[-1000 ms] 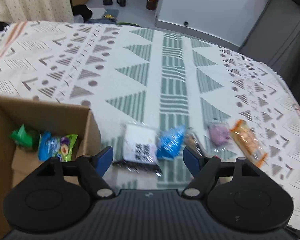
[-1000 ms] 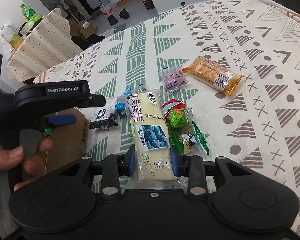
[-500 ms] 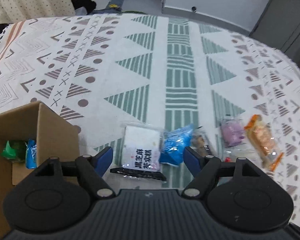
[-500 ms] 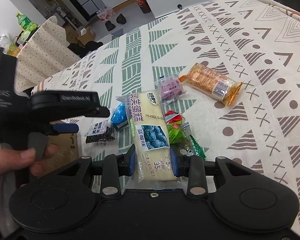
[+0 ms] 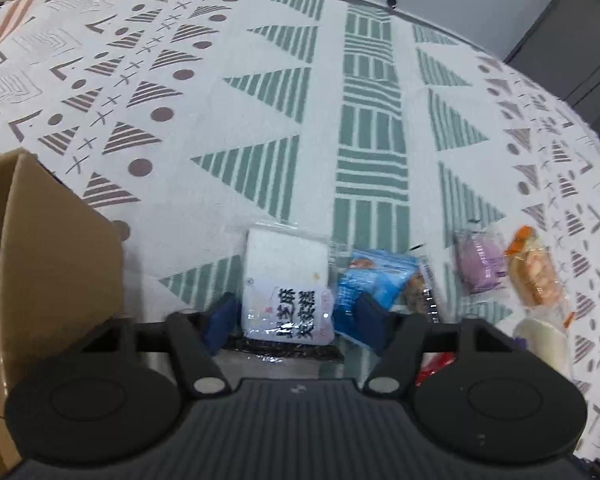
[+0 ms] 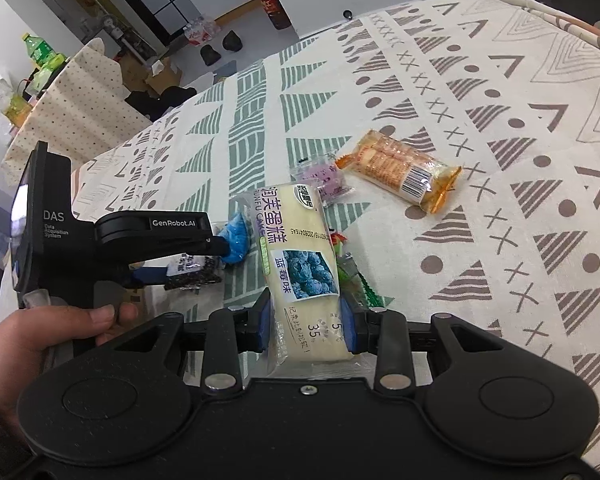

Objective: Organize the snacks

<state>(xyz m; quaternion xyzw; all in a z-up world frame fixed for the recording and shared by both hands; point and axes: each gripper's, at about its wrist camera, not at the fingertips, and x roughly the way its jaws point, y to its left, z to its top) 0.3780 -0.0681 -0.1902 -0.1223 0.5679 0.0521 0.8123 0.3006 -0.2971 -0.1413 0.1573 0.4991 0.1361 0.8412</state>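
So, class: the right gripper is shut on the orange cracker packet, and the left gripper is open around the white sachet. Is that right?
Not quite. The right gripper is shut on the blueberry cake pack; the orange cracker packet lies on the cloth, as the right wrist view shows. The left gripper is open around the white sachet.

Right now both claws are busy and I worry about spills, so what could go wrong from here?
1. The left claw straddles the white sesame snack packet, but the blue crinkly packet touches its right finger and might get pinched too.
2. The right claw grips the long cream blueberry cake packet near one end only; it could droop or slip.
3. The brown cardboard box wall stands close; the packet may snag.
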